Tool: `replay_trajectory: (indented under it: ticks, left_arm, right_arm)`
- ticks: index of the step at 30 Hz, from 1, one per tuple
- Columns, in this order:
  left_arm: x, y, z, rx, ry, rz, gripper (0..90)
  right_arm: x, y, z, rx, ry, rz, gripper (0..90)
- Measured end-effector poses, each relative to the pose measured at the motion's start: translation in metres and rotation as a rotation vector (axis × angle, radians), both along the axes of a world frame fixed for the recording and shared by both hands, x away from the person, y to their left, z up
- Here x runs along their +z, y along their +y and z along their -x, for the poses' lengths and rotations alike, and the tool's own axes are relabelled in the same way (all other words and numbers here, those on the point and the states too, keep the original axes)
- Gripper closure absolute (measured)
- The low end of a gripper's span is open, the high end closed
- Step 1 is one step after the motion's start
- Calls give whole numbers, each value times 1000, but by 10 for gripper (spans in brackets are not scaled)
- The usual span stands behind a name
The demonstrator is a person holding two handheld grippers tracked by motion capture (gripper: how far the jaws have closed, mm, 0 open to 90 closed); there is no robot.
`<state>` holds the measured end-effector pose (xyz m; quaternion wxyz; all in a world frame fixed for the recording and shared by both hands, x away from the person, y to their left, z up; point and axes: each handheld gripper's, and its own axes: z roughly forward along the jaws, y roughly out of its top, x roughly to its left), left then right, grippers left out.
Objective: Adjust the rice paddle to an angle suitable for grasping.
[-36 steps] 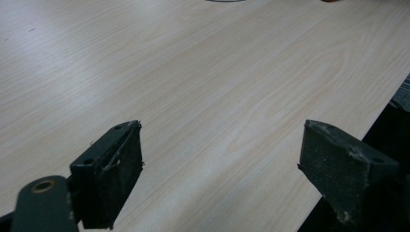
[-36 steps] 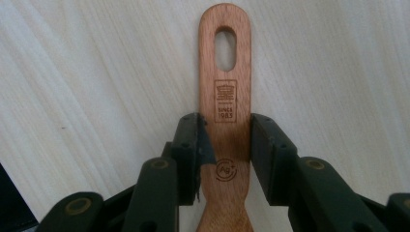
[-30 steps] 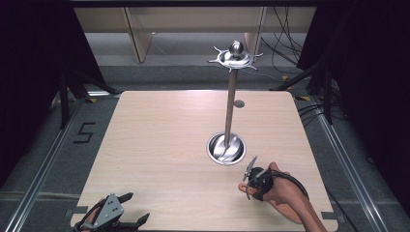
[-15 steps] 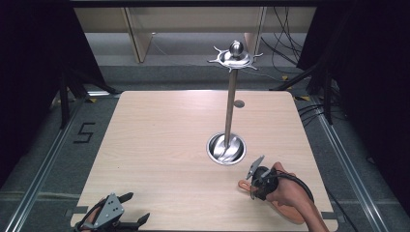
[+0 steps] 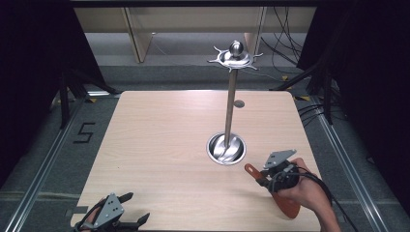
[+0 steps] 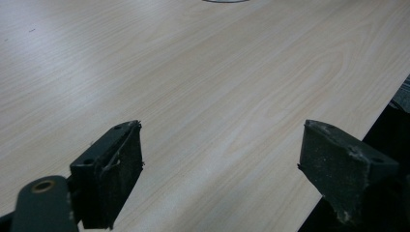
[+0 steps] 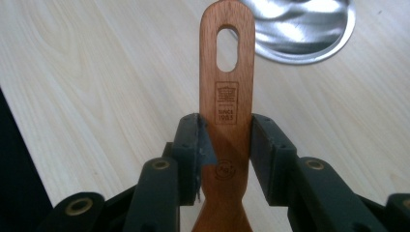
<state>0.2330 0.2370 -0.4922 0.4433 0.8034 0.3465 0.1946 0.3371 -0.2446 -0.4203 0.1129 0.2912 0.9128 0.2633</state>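
Note:
A brown wooden spatula (image 7: 227, 96) with a slotted handle end is clamped between the pads of my right gripper (image 7: 226, 140), which is shut on its handle. In the high view that right gripper (image 5: 265, 178) is at the table's front right, lifted off the wood, with the spatula (image 5: 285, 205) running under the hand and its handle tip pointing at the rack's base. A steel utensil rack (image 5: 231, 96) rises from a round base (image 5: 226, 149) to a hooked crown (image 5: 235, 55). My left gripper (image 5: 133, 209) rests open at the front left corner, nothing between its fingers (image 6: 109, 179).
The wooden table (image 5: 164, 140) has dark floor and metal rails on both sides. Its near edge runs right beside my left gripper. A small round mark (image 5: 239, 103) lies on the wood behind the rack pole. Shelving and cables stand beyond the far edge.
My right gripper has risen with the spatula and shifted slightly right and toward the front edge. The left gripper has stayed where it was.

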Motion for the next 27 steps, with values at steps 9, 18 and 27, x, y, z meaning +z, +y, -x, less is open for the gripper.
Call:
replay_trajectory:
  ticks: [9, 18, 27]
  left_arm:
    - [2, 3, -1, -26, -15, -41, 148]
    - [2, 2, -1, -24, -17, -36, 148]
    - [2, 1, -1, -17, -22, -22, 148]
  right_arm:
    - [12, -17, 3, -4, -66, -107, 671]
    - [24, -23, 6, -23, -117, -167, 671]
    - [47, -26, 0, -37, -203, -254, 671]
